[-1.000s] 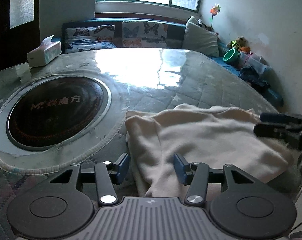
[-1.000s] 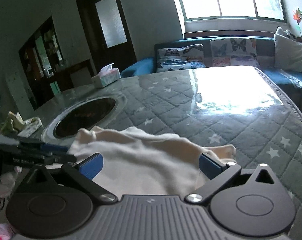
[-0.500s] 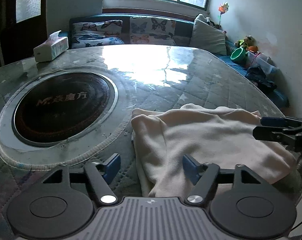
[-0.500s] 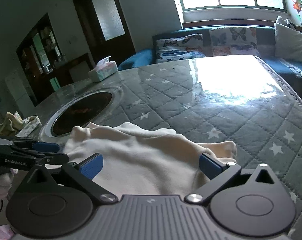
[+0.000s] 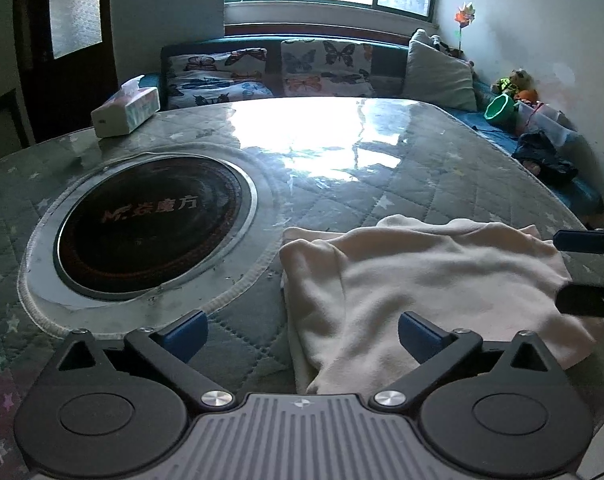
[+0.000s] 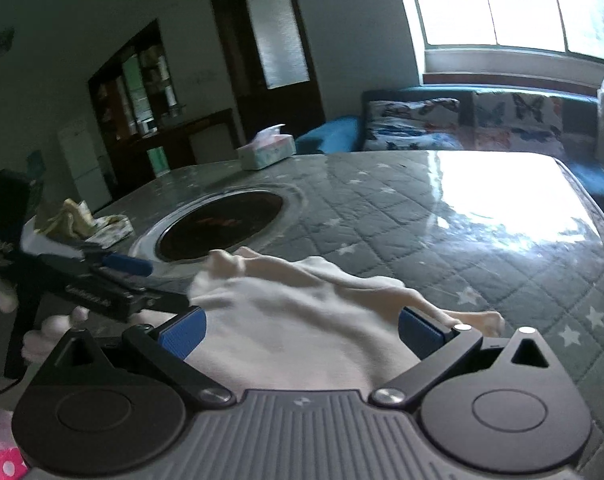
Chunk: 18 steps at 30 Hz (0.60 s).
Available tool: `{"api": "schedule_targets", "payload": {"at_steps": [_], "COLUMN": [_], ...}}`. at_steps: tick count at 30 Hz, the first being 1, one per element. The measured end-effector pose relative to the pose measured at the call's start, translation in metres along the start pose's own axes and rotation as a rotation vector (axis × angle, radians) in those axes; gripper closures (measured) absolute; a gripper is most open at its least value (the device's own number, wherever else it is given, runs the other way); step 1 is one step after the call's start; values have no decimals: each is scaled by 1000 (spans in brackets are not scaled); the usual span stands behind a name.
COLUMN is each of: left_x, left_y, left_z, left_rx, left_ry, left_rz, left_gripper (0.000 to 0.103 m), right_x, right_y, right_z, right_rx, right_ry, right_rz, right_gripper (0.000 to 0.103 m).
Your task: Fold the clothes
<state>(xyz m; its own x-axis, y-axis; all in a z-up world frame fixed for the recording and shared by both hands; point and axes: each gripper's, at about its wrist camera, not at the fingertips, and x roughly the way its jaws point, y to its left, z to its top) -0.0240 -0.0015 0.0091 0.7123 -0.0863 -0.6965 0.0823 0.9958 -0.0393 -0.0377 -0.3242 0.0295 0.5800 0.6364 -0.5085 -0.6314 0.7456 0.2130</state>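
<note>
I see left gripper (image 5: 302, 334) jaws spread wide, just been opening, gripping nothing | right gripper (image 6: 300, 332) gaping too, pads off the cloth | cream garment (image 5: 421, 284) folded on quilted table (image 5: 441, 172) beside round cooktop (image 5: 150, 220)

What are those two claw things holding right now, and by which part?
Nothing is held. The left gripper has just opened its jaws wide, and the right gripper also stands open; the cream garment lies on the table between both.
</note>
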Motion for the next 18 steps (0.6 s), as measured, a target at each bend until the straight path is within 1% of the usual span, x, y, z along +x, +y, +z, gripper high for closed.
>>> {"api": "schedule_targets", "payload": {"at_steps": [5,10,14,18], "left_x": [0,3,5,7], "left_y": [-1,1,2,1], "left_z": [0,0,1,1], "left_rx": [2,-13,-20,-23], "left_ry": [4,24,34,50], "left_rz": [15,19,26,32], "left_gripper": [0,0,0,0], "right_x": [2,8,15,19], "right_y": [16,34,44,50], "right_z": [1,1,-2,-8], "right_rx": [-57,-116,-145,-178], "right_ry": [19,61,90,105], "right_rz": [44,74,82,54], "right_gripper": [0,0,0,0]}}
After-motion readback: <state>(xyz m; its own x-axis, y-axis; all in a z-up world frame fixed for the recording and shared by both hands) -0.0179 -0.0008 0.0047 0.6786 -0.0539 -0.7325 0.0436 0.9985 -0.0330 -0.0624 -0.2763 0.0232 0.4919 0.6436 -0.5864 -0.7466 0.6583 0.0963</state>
